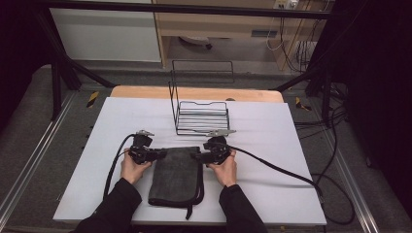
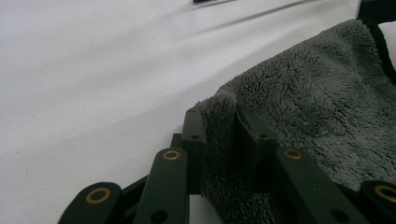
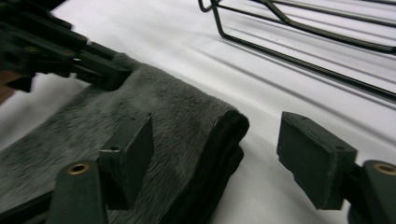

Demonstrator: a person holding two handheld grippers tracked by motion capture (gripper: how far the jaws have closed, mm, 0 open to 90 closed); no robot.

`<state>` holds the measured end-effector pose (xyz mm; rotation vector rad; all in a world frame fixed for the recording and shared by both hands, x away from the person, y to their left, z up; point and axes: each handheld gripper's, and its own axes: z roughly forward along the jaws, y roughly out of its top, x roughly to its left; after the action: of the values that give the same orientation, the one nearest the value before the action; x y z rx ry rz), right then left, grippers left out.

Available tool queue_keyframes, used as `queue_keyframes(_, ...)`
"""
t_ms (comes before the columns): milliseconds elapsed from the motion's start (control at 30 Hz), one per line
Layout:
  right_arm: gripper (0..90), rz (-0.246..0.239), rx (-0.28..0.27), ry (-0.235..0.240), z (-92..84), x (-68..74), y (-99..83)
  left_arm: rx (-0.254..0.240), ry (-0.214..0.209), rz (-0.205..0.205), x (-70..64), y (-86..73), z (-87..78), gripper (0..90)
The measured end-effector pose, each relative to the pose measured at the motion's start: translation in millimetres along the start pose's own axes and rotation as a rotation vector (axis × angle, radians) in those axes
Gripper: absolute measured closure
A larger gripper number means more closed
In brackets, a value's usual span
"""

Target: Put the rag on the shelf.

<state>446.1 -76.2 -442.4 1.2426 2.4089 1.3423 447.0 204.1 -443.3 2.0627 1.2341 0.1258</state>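
Note:
A folded dark grey towel (image 1: pixel 176 174) lies on the white table top (image 1: pixel 272 189), near the front edge. My left gripper (image 1: pixel 163 154) is at the towel's far left corner. In the left gripper view its jaws (image 2: pixel 219 126) pinch a raised fold of the towel (image 2: pixel 317 93) between the pads. My right gripper (image 1: pixel 194 156) is at the far right corner. In the right gripper view it (image 3: pixel 215 128) stands open astride the towel's thick folded corner (image 3: pixel 177 121), with one pad over the cloth and the other clear of it. The left gripper (image 3: pixel 100 74) shows farther off on the towel's edge.
A black wire rack (image 1: pixel 201 116) stands just behind the towel, with its tall back frame to the left; its base wires (image 3: pixel 303 42) run close past my right gripper. Black cables (image 1: pixel 277 167) trail from both grippers across the table.

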Motion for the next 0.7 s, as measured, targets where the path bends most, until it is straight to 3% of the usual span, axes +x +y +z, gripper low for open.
queue_keyframes(100,41.9,0.014,0.022,-0.024,8.6,-2.6,-2.6,-0.006,0.000,0.003,-0.3,-0.6,0.2,74.1)
queue_keyframes(167,43.8,0.011,0.036,-0.028,10.0,-3.4,-3.8,-0.007,-0.005,0.003,0.5,-0.8,0.2,74.2)
queue_keyframes(300,53.5,0.024,0.052,0.002,11.2,-3.8,-4.4,-0.005,-0.005,0.004,0.3,-0.6,0.1,74.4)
queue_keyframes(333,56.0,0.050,0.073,0.022,12.1,-4.6,-4.2,-0.005,-0.006,0.005,0.0,-0.5,0.1,75.5)
queue_keyframes(400,60.6,0.048,0.072,0.029,12.6,-4.9,-4.3,-0.004,-0.005,0.004,-0.6,-0.5,-0.1,76.2)
queue_keyframes(567,70.8,0.106,0.097,0.058,13.2,-4.5,-3.9,-0.004,-0.008,0.003,-0.1,-0.4,-0.9,78.7)
queue_keyframes(700,76.8,0.124,0.103,0.070,10.7,-4.9,-1.5,-0.011,-0.009,0.000,-0.1,-0.5,-2.1,79.8)
